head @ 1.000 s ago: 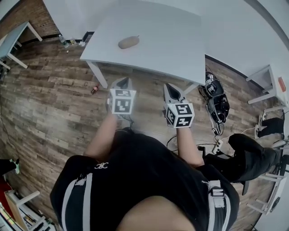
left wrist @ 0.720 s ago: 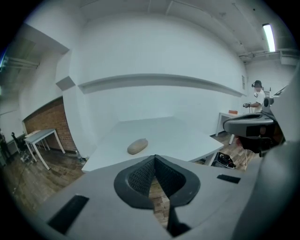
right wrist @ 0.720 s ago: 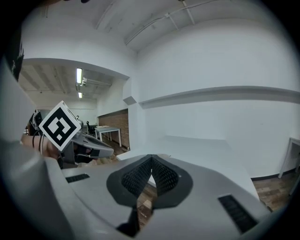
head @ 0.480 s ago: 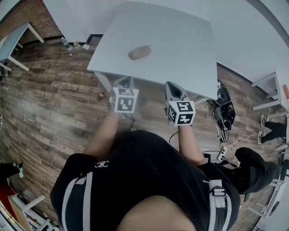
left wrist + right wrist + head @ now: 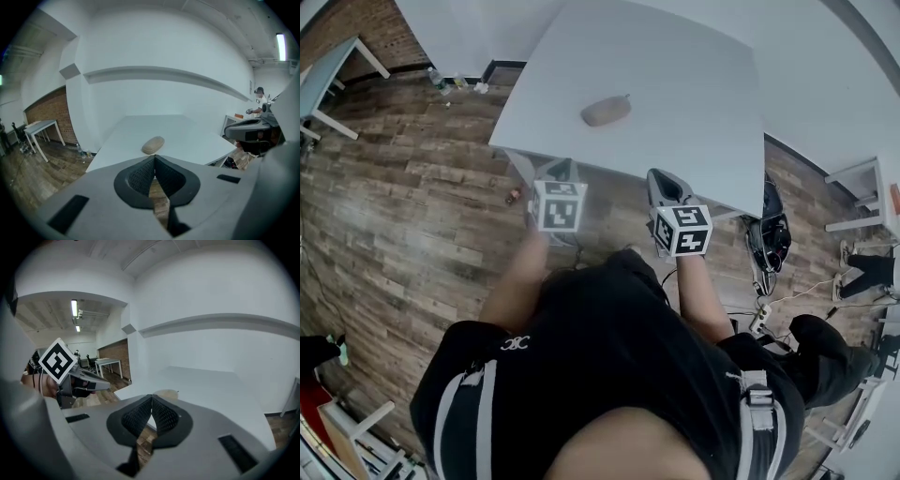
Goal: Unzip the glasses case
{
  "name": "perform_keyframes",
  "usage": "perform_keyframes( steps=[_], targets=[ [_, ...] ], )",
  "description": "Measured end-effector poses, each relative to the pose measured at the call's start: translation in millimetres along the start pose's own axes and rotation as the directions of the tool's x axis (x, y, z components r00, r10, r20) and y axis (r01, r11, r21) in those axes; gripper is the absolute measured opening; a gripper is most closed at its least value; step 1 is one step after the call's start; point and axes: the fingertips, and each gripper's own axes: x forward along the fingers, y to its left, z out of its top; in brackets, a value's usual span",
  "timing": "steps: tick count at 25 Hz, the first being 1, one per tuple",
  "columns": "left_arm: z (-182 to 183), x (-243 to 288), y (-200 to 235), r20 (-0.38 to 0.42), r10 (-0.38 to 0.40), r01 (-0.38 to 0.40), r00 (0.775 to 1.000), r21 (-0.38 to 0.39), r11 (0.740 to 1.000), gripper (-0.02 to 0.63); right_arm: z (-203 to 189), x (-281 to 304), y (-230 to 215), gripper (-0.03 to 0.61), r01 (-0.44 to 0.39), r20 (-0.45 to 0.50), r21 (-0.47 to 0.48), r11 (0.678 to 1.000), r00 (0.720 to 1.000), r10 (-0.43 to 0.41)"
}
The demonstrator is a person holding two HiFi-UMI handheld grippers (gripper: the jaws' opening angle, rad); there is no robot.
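Glasses case (image 5: 606, 111) lies beyond both shut, empty grippers.
It is laid long axis left-right on the table (image 5: 703, 84), untouched; the left gripper (image 5: 557, 169) is held slightly nearer than the right gripper (image 5: 662, 180).

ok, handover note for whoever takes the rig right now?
Left gripper: jaws shut, empty, at the table's near edge.
Right gripper: jaws shut, empty, beside it, also short of the case.
Glasses case: alone on the white table, ahead of both grippers, untouched, looks closed.
Done: nothing on the case yet.
Left: reach in, probably steady the case with one gripper, find the zip pull with the other and unzip.
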Motion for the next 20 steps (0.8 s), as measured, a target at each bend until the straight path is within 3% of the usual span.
perform_keyframes(
  steps=[9,15,20],
  targets=[
    [22,58,29,-0.018,0.042,-0.043,0.999,-0.004,0.999,0.005,12,67,-25,0.015,-0.063,-0.014,-0.006,0.998,0.998,0.063],
    [68,116,34,-0.058,0.054,-0.051,0.997,0.053,0.997,0.005,40,113,-80,0.015,-0.055,-0.014,-0.022,0.998,0.998,0.055],
    [103,164,20,-0.077,0.026,-0.022,0.997,0.047,0.999,0.005,58,143,-134,0.015,-0.059,-0.021,-0.006,0.998,0.998,0.059]
  ],
)
